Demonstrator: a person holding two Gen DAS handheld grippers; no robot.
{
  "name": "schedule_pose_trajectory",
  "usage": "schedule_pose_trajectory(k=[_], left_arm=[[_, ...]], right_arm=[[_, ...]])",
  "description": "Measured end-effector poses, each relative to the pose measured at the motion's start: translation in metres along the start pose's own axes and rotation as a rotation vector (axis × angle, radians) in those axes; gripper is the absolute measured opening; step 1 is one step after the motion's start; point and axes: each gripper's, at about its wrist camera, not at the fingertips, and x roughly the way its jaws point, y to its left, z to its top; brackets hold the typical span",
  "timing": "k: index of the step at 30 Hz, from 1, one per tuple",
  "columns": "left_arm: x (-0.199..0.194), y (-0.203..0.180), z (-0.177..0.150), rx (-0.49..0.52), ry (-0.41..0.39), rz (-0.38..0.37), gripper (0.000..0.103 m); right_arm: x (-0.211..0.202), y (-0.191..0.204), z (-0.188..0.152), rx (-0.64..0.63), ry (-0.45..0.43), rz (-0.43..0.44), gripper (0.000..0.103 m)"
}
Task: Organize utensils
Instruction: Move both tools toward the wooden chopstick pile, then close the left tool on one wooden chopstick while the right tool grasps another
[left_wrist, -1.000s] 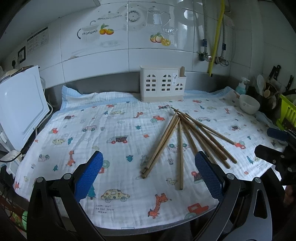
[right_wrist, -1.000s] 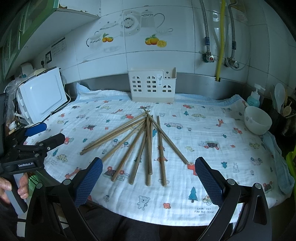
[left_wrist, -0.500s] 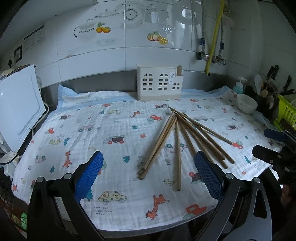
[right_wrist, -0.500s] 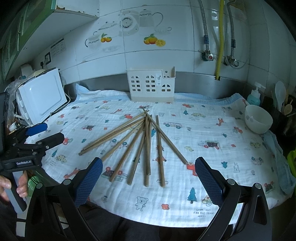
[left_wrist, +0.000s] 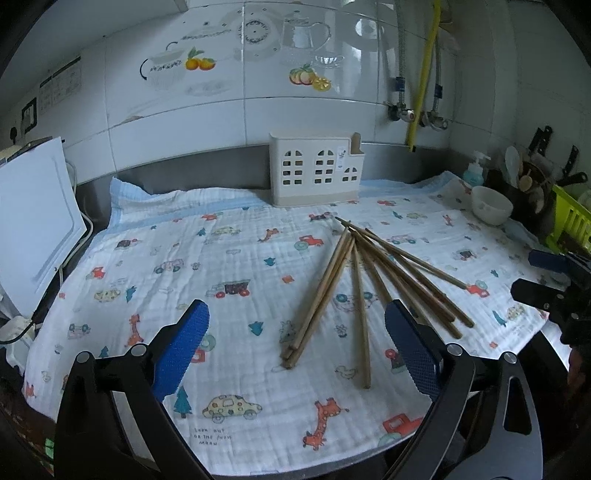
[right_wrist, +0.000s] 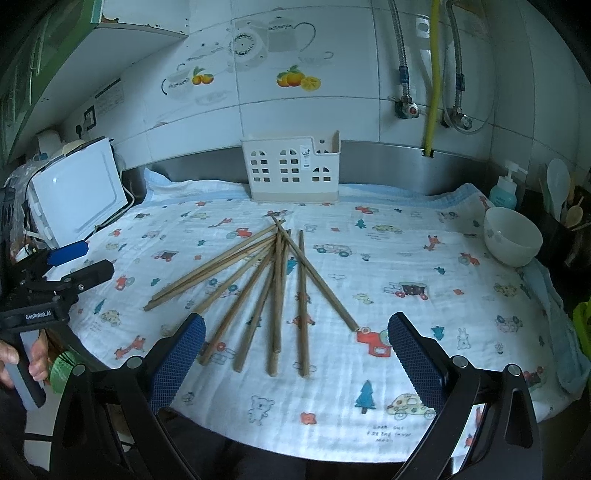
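Several wooden chopsticks (left_wrist: 364, 278) (right_wrist: 275, 280) lie fanned out on a white printed cloth (left_wrist: 221, 266) (right_wrist: 406, 266), tips meeting toward the back. Behind them, against the wall, stands a cream utensil holder (left_wrist: 316, 173) (right_wrist: 291, 171) with window cut-outs. My left gripper (left_wrist: 295, 352) hangs open over the near edge of the cloth, nothing between its blue pads. My right gripper (right_wrist: 295, 360) is open too, just short of the chopsticks' near ends. The left gripper (right_wrist: 70, 266) also shows at the far left of the right wrist view, held by a hand (right_wrist: 22, 363).
A white appliance (left_wrist: 33, 218) (right_wrist: 77, 192) stands at the left. On the right are a white bowl (left_wrist: 491, 205) (right_wrist: 512, 236), a soap bottle (right_wrist: 504, 188), a cup of spoons (right_wrist: 565, 210) and a green rack (left_wrist: 570, 225). Pipes and a yellow hose (right_wrist: 430, 77) run down the tiled wall.
Both grippers have drifted slightly; the scene shifts a little in each view. The chopsticks and holder have not moved. Both stay open.
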Motion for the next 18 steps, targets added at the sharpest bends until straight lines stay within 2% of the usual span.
schedule_pose_trajectory(k=[5,8,11,13,15,16,18], left_arm=[[0.011,-0.001,-0.001,0.047,0.027,0.01,0.094],[0.017,0.002,-0.002,0.035,0.036,-0.026,0.094],[0.026,0.006,-0.003,0.005,0.059,-0.032,0.094],[0.032,0.009,-0.004,-0.01,0.084,-0.051,0.079],[0.039,0.011,-0.007,-0.003,0.097,-0.047,0.068],[0.042,0.011,-0.008,0.002,0.104,-0.057,0.06],[0.047,0.011,-0.01,0.014,0.113,-0.088,0.051]], right_arm=[[0.009,-0.012,0.002,0.004,0.01,-0.008,0.095],[0.017,-0.018,0.003,0.009,0.019,-0.005,0.093],[0.026,-0.023,0.003,0.009,0.037,-0.005,0.083],[0.032,-0.027,0.003,0.011,0.049,-0.007,0.082],[0.038,-0.029,0.001,0.015,0.06,-0.002,0.075],[0.042,-0.031,0.0,0.018,0.069,0.001,0.073],[0.048,-0.032,0.0,0.019,0.077,0.003,0.071]])
